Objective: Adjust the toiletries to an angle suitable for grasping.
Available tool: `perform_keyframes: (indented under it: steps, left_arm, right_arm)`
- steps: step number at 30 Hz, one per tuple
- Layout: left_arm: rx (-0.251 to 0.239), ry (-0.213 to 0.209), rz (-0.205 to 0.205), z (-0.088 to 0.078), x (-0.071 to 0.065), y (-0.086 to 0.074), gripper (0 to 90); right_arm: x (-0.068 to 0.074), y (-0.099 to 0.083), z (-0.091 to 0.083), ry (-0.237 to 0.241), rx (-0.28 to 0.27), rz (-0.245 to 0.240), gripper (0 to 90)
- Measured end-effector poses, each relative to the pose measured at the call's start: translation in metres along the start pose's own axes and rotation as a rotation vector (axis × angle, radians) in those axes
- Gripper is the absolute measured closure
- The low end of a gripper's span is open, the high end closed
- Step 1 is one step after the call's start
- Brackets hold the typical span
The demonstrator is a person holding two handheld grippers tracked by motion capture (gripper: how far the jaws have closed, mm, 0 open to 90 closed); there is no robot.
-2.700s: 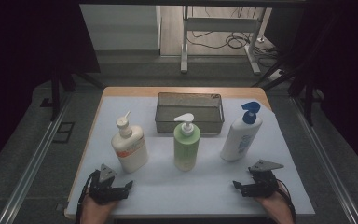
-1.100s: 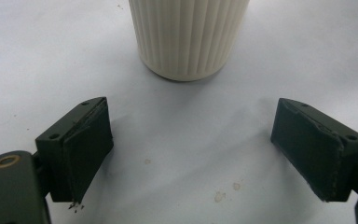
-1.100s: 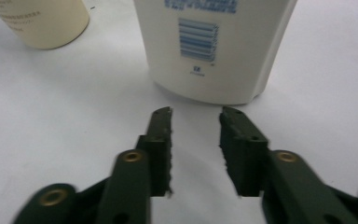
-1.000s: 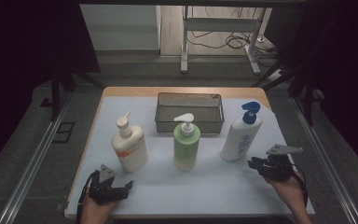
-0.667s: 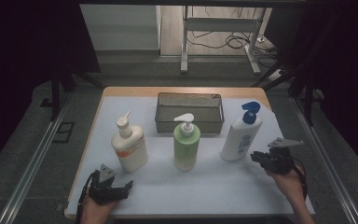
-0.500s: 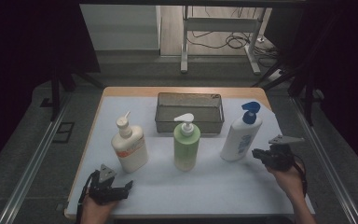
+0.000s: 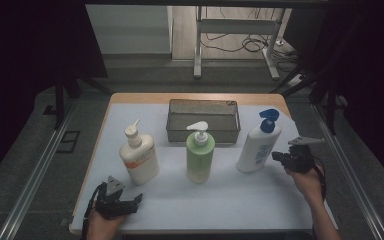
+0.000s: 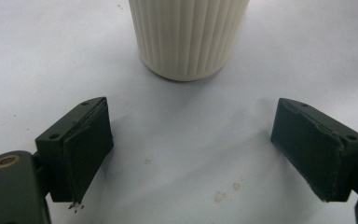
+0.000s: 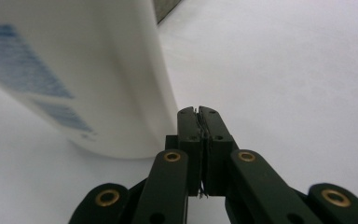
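High view shows a desk (image 7: 280,200) under a white sheet, with three pump bottles standing upright in a row in front of a dark mesh basket (image 7: 203,120). The right gripper (image 7: 281,157) sits just beside the base half of the white bottle with the blue pump (image 7: 258,147), at the right end of the row; whether it touches the bottle cannot be told. Right gripper view shows its fingers (image 9: 189,135) pressed flat together with nothing between them (they have just been closing), and the bottle's white wall with blue print (image 9: 74,70) stands close by on their left.

The left gripper (image 7: 130,202) rests at the near left edge of the desk, in front of the cream bottle with the orange label (image 7: 139,160). Left gripper view shows its fingers (image 8: 86,140) spread wide with only the white sheet between them, and the ribbed cream base (image 8: 189,35) of that bottle a little ahead, apart from both fingers.

The green bottle with the white pump (image 7: 200,155) stands in the middle of the row, well apart from both grippers.
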State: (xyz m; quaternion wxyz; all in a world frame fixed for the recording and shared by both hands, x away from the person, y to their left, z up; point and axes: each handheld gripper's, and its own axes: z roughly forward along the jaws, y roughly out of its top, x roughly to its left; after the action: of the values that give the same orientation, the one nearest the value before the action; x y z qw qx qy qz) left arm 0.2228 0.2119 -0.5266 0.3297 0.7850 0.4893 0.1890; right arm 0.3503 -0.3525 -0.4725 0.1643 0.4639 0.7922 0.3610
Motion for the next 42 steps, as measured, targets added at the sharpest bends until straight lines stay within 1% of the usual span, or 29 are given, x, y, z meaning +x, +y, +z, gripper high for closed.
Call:
perform_keyframes:
  steps: [7, 9, 10, 11, 14, 16, 17, 19, 21, 22, 26, 31, 35, 42]
  left_arm:
    - [0.000, 0.000, 0.000, 0.000, 0.000, 0.000, 12.1]
    - [0.000, 0.000, 0.000, 0.000, 0.000, 0.000, 12.1]
    - [0.000, 0.000, 0.000, 0.000, 0.000, 0.000, 12.1]
    - [0.000, 0.000, 0.000, 0.000, 0.000, 0.000, 12.1]
    - [0.000, 0.000, 0.000, 0.000, 0.000, 0.000, 12.1]
    - [0.000, 0.000, -0.001, 0.000, 0.000, 0.000, 12.1]
    - [0.000, 0.000, 0.000, 0.000, 0.000, 0.000, 12.1]
    - [0.000, -0.001, 0.000, 0.000, 0.000, 0.000, 12.1]
    - [0.000, 0.000, 0.000, 0.000, 0.000, 0.000, 12.1]
    - [0.000, 0.000, -0.001, 0.000, 0.000, 0.000, 12.1]
    - [0.001, 0.000, 0.000, 0.000, 0.000, 0.000, 12.1]
    - [0.001, 0.000, 0.000, 0.000, 0.000, 0.000, 12.1]
    - [0.001, 0.000, 0.000, 0.000, 0.000, 0.000, 12.1]
    - [0.001, 0.000, 0.000, 0.000, 0.000, 0.000, 12.1]
  right_arm:
    - [-0.005, 0.006, 0.014, 0.007, 0.002, -0.002, 87.8]
    - [-0.006, 0.008, 0.019, 0.022, 0.006, -0.002, 87.8]
    - [-0.006, 0.009, 0.021, 0.022, 0.010, 0.000, 87.8]
    - [-0.007, 0.010, 0.027, 0.029, 0.015, -0.002, 87.7]
    - [-0.008, 0.011, 0.031, 0.037, 0.014, 0.000, 87.4]
    - [-0.008, 0.012, 0.035, 0.059, 0.005, -0.009, 87.6]
    - [-0.008, 0.014, 0.037, 0.057, 0.005, -0.016, 87.5]
    - [-0.008, 0.014, 0.037, 0.060, 0.006, -0.015, 87.5]
    - [-0.010, 0.015, 0.038, 0.074, 0.006, -0.014, 87.5]
    - [-0.011, 0.014, 0.038, 0.090, 0.006, -0.020, 88.7]
    - [-0.012, 0.012, 0.036, 0.107, 0.010, -0.023, 89.0]
    - [-0.013, 0.009, 0.034, 0.117, 0.013, -0.025, 89.2]
    - [-0.014, 0.006, 0.032, 0.136, 0.020, -0.022, 89.3]
    - [-0.013, 0.001, 0.029, 0.140, 0.018, -0.031, 89.4]
